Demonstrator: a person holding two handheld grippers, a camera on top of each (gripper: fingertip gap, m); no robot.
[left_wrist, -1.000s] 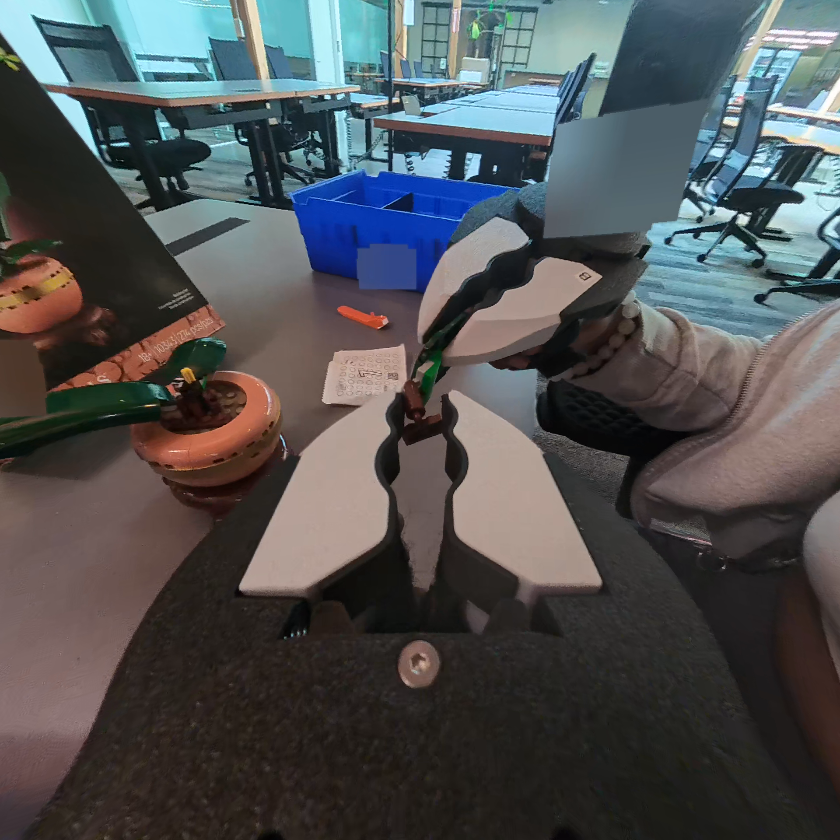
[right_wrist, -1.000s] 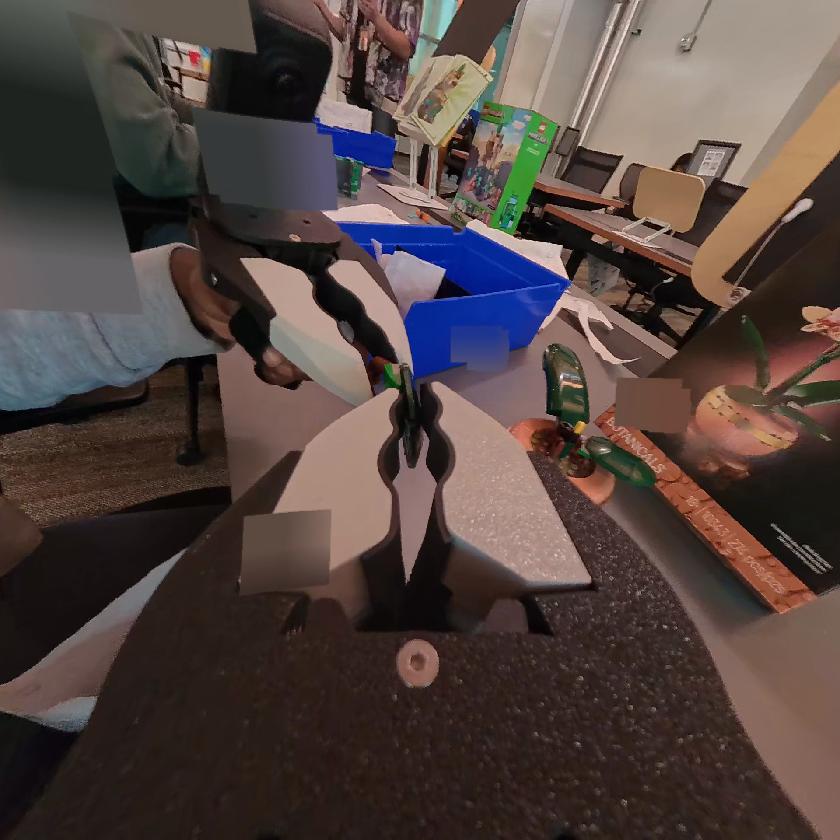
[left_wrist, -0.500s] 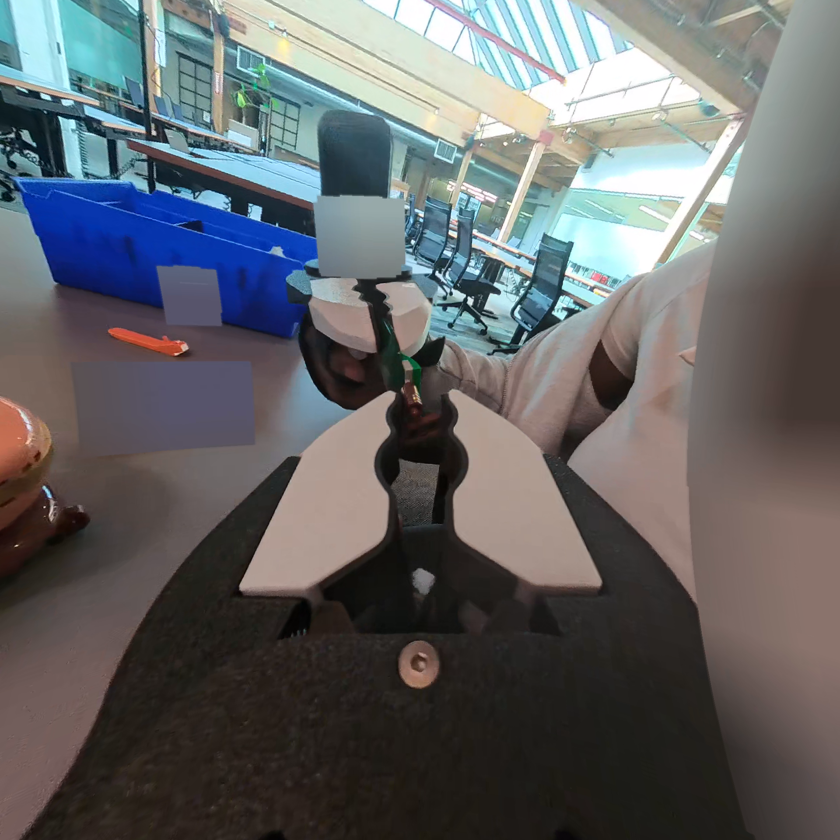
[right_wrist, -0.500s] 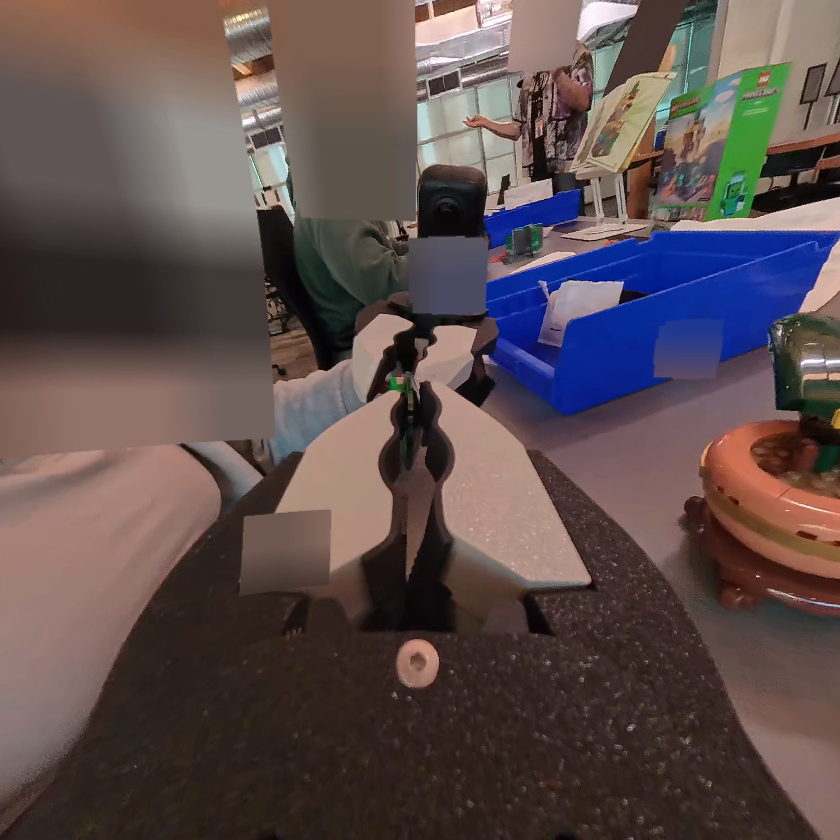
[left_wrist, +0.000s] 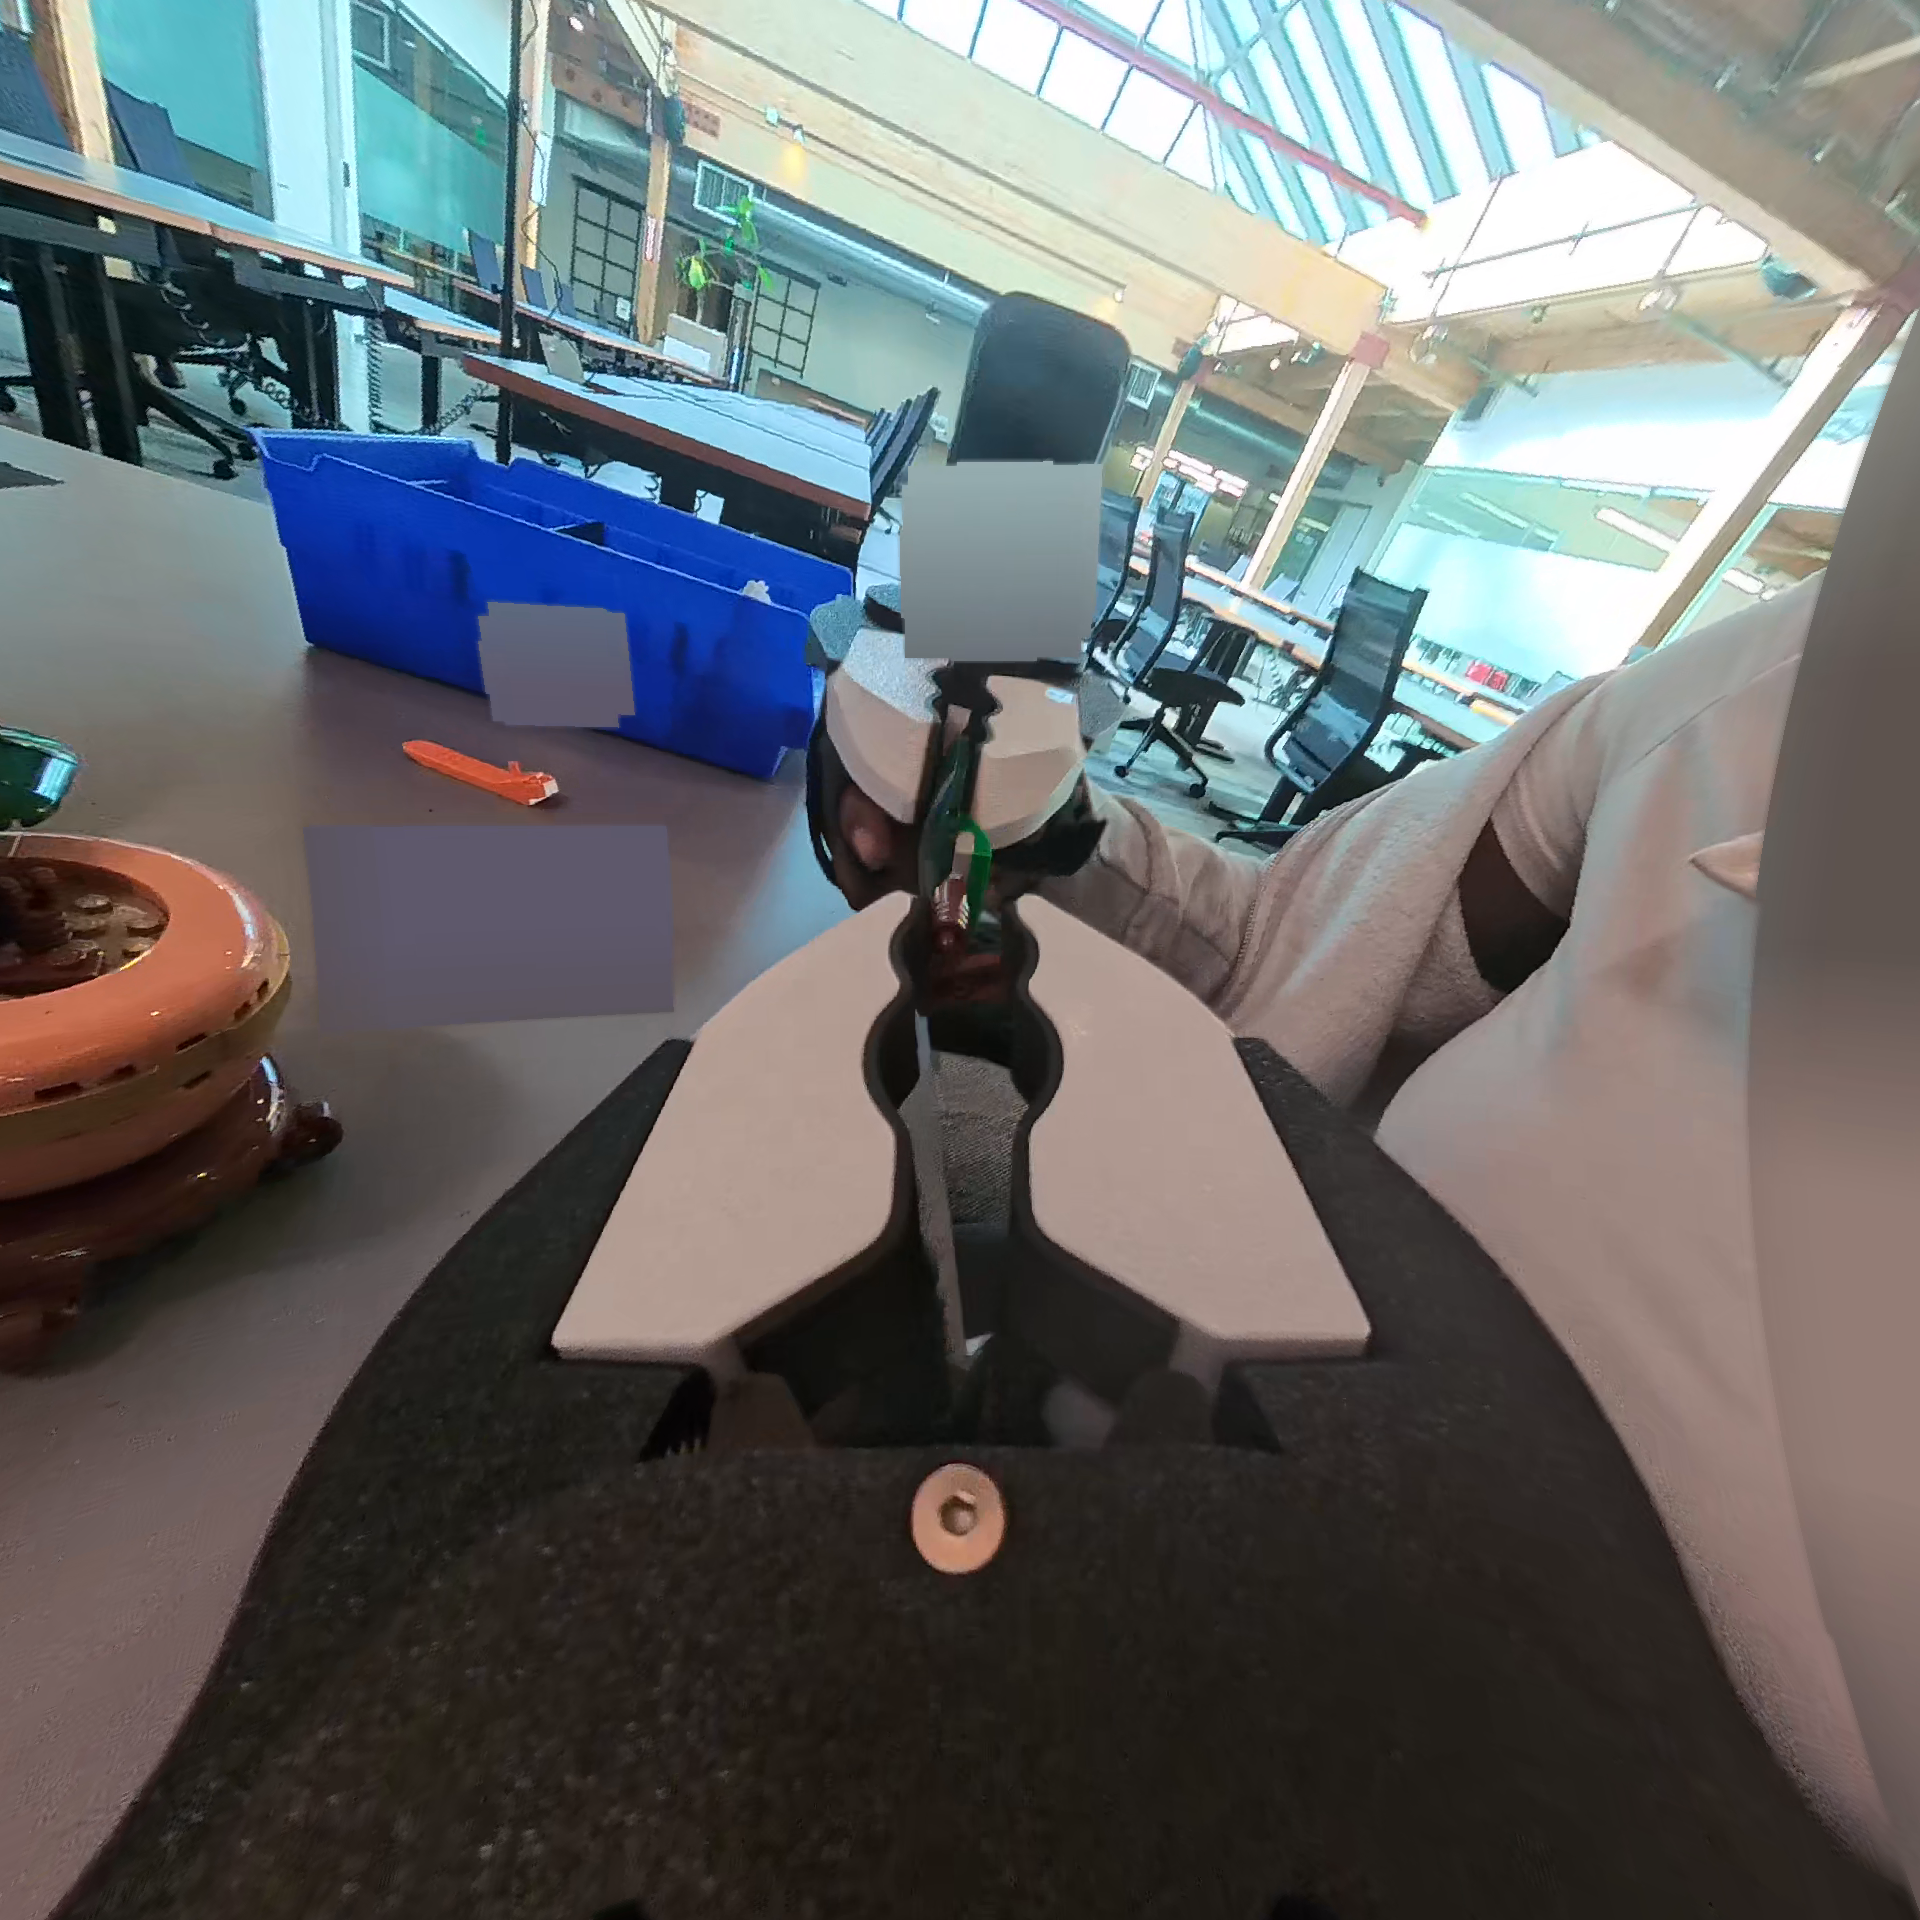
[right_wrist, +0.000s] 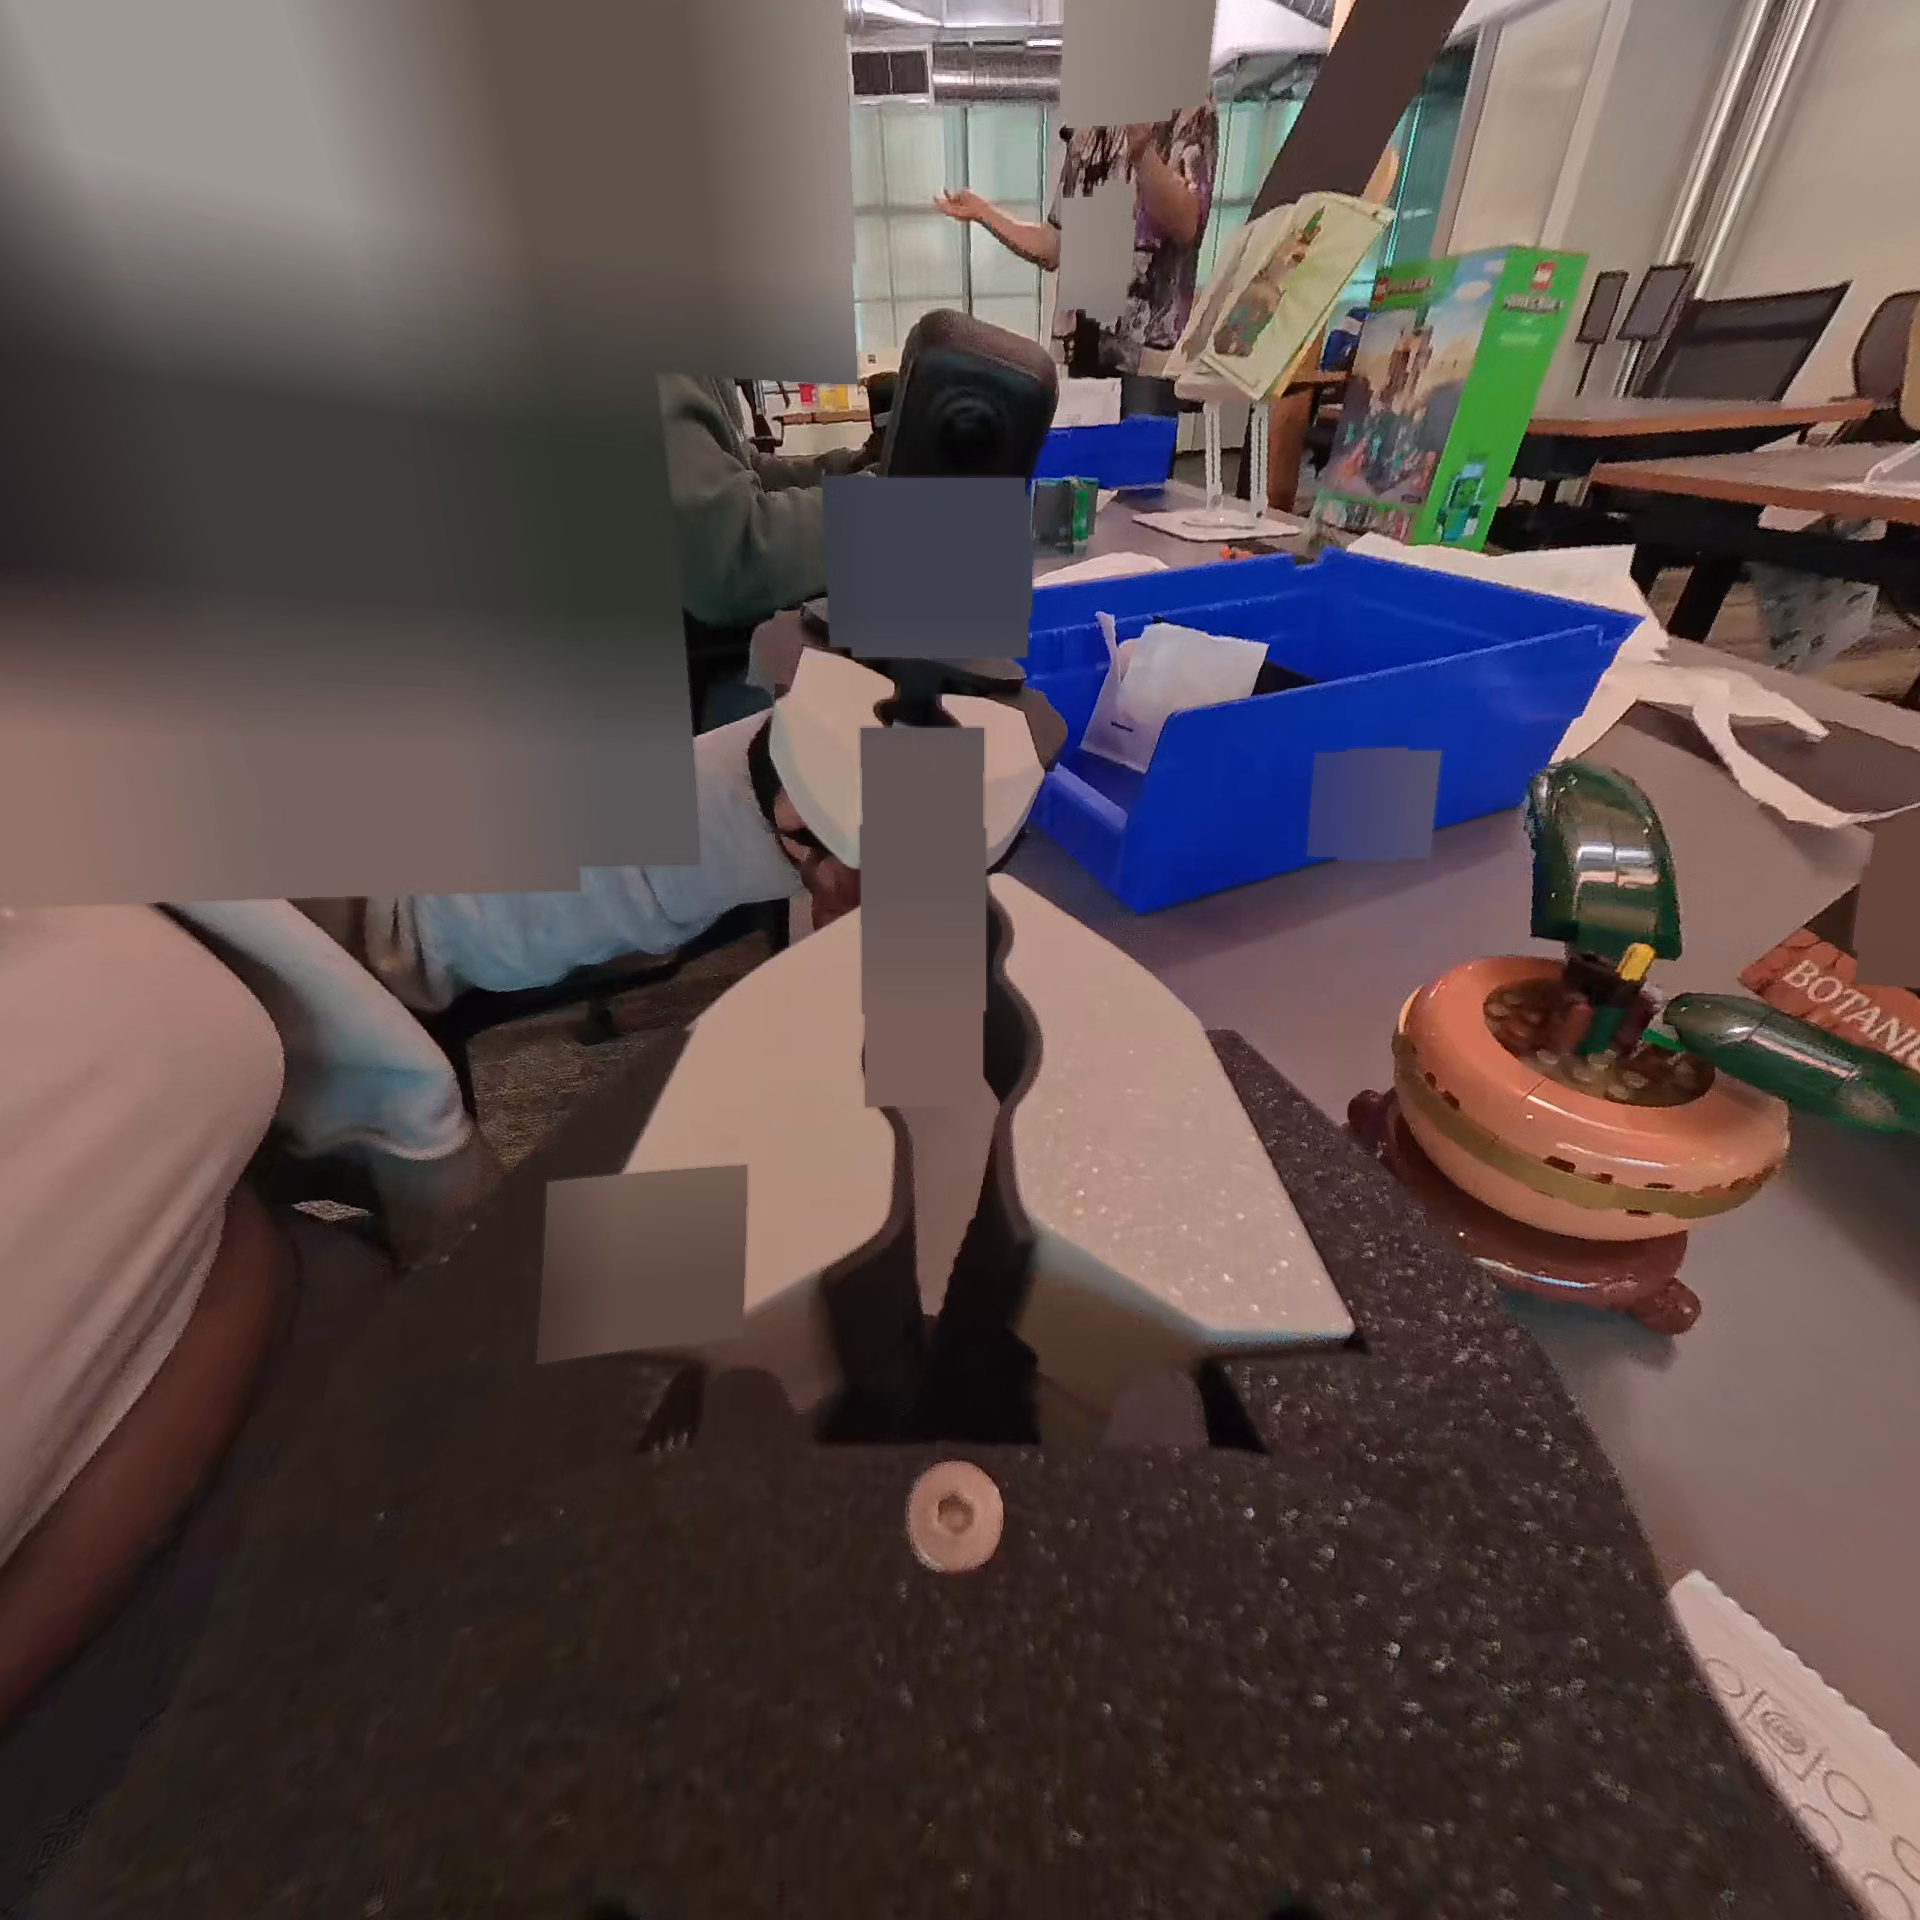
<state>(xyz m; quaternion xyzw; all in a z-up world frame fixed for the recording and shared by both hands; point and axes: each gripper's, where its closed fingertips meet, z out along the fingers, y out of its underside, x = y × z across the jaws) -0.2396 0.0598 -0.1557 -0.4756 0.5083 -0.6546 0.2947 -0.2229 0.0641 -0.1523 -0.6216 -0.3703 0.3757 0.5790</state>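
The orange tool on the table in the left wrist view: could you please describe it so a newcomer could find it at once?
Start at the big blue bin standing on the grey table. Just in front of its long side wall, apart from it, lies the orange tool. It is the only flat, slim, bright orange piece there, with a pale tip, unlike the round terracotta brick pot nearer the camera.

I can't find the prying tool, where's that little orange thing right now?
In the left wrist view, the orange tool lies flat on the grey table, left of centre, just in front of the blue bin.
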